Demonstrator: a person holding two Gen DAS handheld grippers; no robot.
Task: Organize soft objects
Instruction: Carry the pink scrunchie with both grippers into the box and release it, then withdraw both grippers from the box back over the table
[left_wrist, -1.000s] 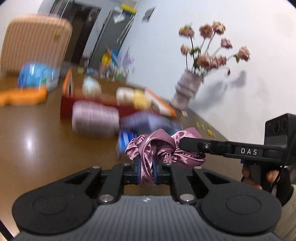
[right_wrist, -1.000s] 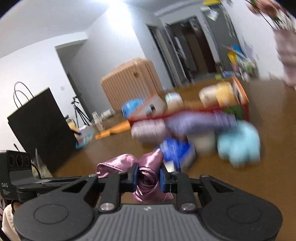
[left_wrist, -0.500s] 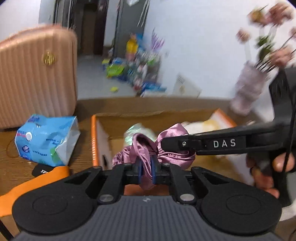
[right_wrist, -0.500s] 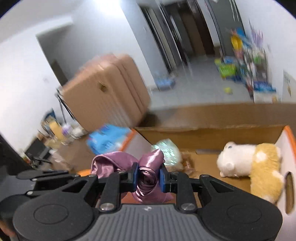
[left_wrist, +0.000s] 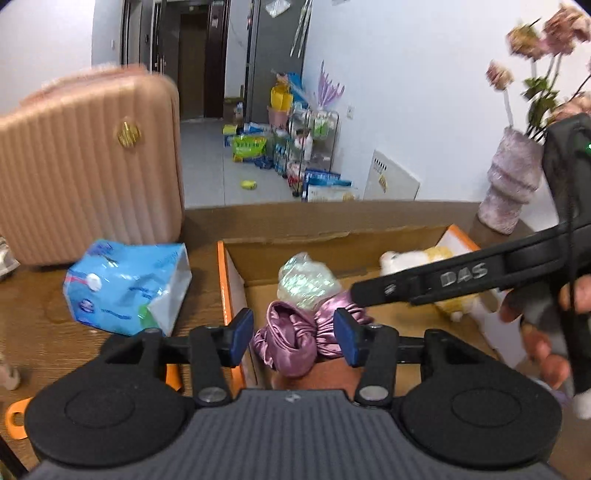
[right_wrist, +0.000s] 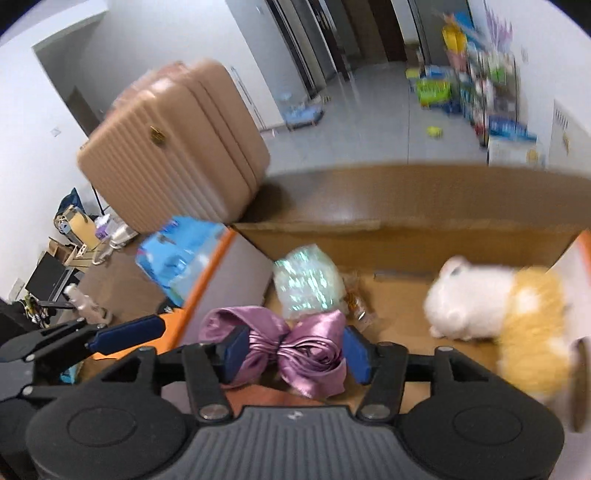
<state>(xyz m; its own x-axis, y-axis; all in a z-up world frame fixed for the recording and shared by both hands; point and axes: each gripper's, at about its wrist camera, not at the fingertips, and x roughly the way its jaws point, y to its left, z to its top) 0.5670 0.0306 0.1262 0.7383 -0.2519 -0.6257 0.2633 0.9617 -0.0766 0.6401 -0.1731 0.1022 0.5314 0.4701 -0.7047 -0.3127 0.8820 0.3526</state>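
Satin is what you are letting go: the mauve scrunchie (left_wrist: 291, 341) sits over the open cardboard box (left_wrist: 332, 254), between your left tongs (left_wrist: 293, 338) and right tongs (right_wrist: 295, 349), both just spread apart and no longer pinching. Next, draw both back clear.

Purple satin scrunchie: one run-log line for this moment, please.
left gripper: open | right gripper: open, both just opened | purple satin scrunchie: released over cardboard box

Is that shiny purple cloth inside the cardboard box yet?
It is over the open cardboard box, whether landed is unclear. The purple satin cloth sits bunched between both grippers' just-opened jaws, pads apart from it.
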